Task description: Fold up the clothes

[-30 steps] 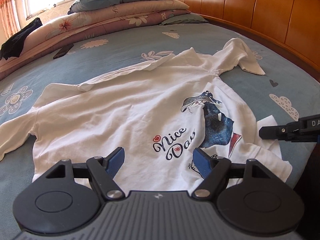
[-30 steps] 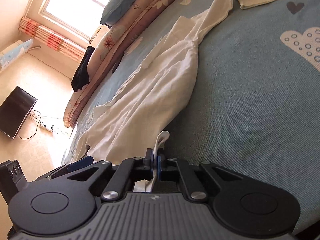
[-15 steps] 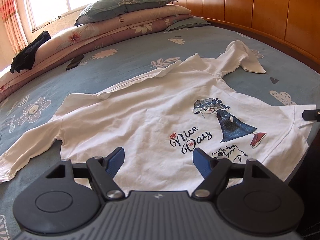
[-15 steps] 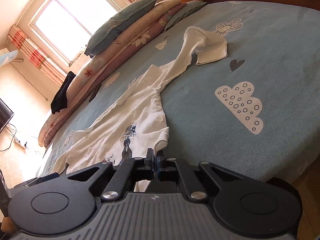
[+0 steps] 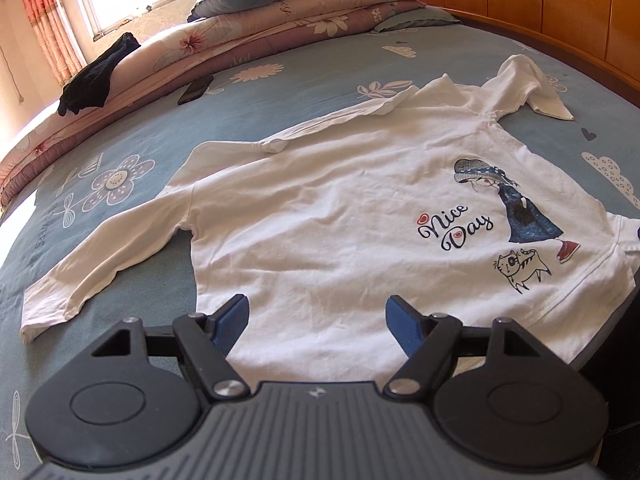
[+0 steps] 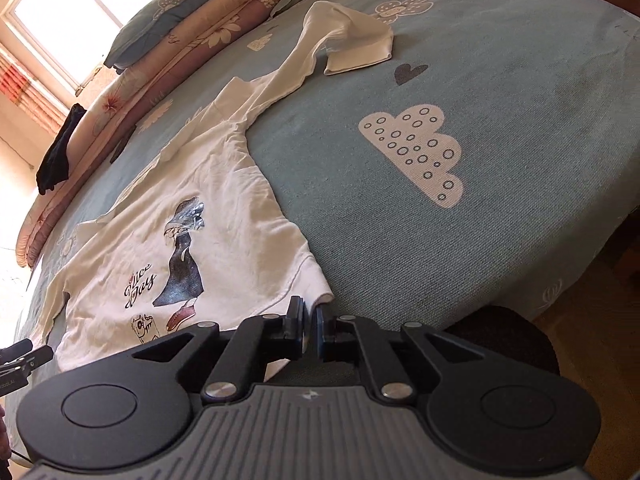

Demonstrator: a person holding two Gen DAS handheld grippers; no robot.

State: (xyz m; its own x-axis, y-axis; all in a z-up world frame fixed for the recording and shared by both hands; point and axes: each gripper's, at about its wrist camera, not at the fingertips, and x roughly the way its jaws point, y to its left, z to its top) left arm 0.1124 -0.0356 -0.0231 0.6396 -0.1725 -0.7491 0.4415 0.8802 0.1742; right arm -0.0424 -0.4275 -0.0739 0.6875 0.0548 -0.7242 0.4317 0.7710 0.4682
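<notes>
Both claws hung at the near hem of the shirt (image 5: 328, 232). Left claw (image 5: 318, 316) stood with its blue pads wide apart over the hem, gripping nothing. Right claw (image 6: 311, 322) had its pads nearly together, a thin gap between them and no cloth in it; the shirt's hem corner lay just beside its tips.

The shirt lay print-up, spread nearly flat on the bed (image 6: 500, 80), hem toward the claws. One sleeve ran out flat to the left. The other sleeve (image 6: 352, 40) was bunched and doubled over on itself at the far right.

It looked a thin, white cotton knit, soft and faintly creased, light enough to lift by a pinch. It would probably drape and sag wherever it was unsupported. The hem corners and shoulder seams, being doubled cloth, seemed the surest holds. The printed figure looked slightly stiffer. The bed's woven cover looked matte and likely to drag on the shirt.
</notes>
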